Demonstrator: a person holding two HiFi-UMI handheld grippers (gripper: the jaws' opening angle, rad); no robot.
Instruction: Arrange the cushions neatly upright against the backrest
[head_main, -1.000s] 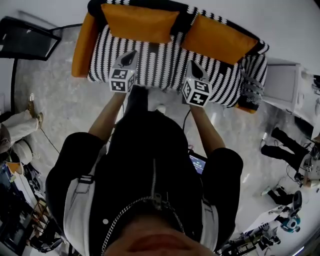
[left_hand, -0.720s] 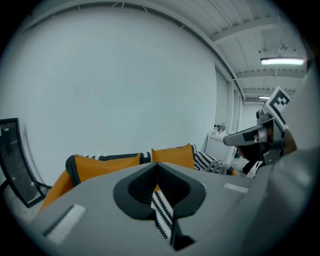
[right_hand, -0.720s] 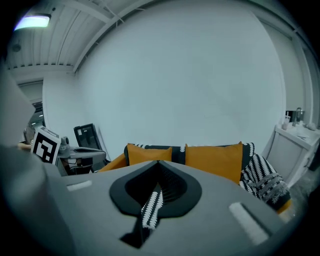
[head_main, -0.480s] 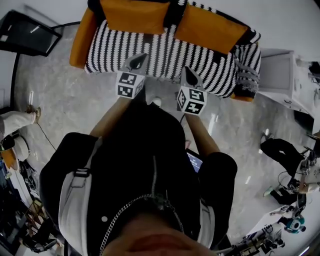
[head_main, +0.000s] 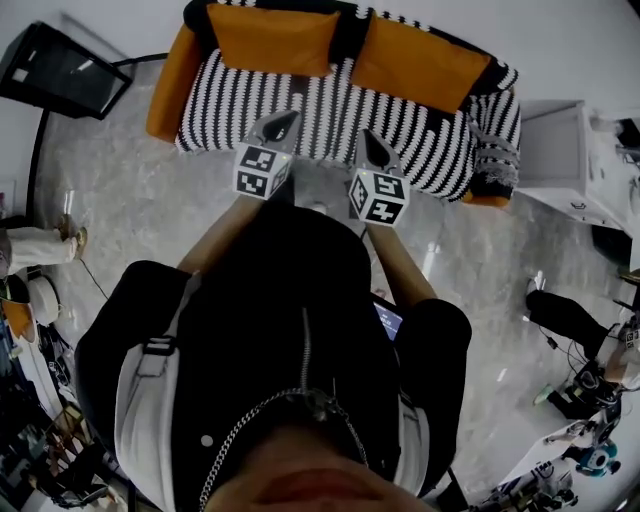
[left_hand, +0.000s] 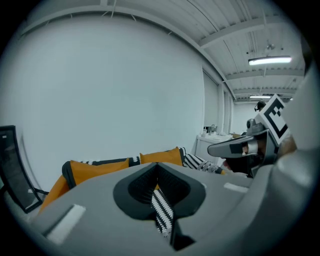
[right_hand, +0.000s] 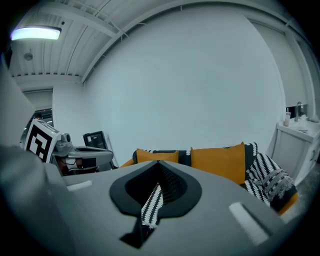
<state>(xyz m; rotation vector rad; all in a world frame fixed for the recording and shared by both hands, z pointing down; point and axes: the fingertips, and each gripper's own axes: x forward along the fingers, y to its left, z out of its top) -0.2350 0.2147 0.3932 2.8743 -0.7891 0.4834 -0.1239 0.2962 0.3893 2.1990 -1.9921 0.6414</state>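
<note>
The left gripper (head_main: 284, 121) and the right gripper (head_main: 372, 147) are held with jaws closed on nothing, over the front edge of the striped sofa (head_main: 330, 105). The left orange cushion (head_main: 270, 38) and the right orange cushion (head_main: 418, 62) are stood upright against its backrest. The sofa is set on a grey marbled floor (head_main: 120, 200) against a white wall (right_hand: 200, 75), with a white cabinet (head_main: 560, 160) beside its right end.

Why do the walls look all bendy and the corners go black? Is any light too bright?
Head view: the wide lens bows the striped sofa into a curve. Left gripper view: ceiling lines bend and the corners go black. Right gripper view: same bending and dark corners; the ceiling lamp glares white, yet the orange cushions look clear.
</note>
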